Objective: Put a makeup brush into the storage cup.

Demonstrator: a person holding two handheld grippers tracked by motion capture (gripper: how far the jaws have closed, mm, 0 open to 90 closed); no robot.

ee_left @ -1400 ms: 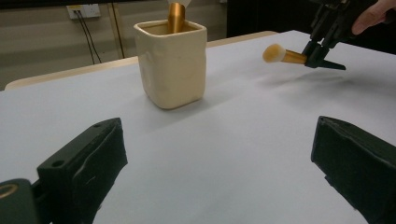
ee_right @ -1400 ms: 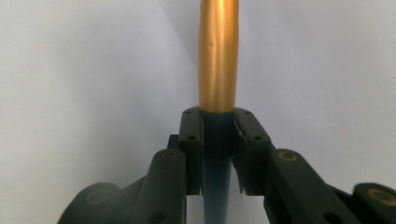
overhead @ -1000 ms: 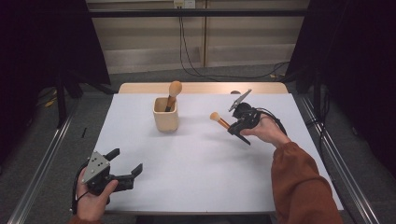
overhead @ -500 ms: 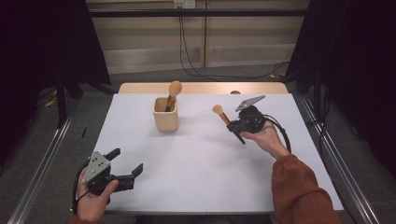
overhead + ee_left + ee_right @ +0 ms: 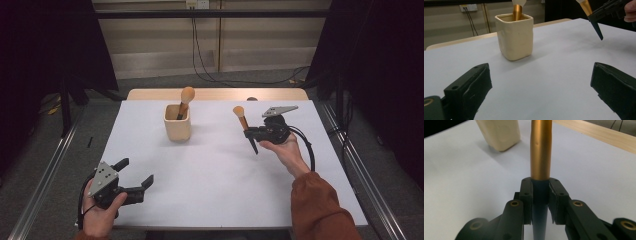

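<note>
The right tool (image 5: 251,134) is gripping 1 brush (image 5: 244,125) above the surface (image 5: 215,165) while the left tool (image 5: 134,176) is resting spread wide.

In the right gripper view the brush (image 5: 540,150) runs off the frame at 12 o'clock, head unseen, its dark handle pinched between the fingers (image 5: 527,195) and dropping out at 6 o'clock, while the cream cup (image 5: 499,132) is clipped at 11 o'clock, its rim lost.
</note>
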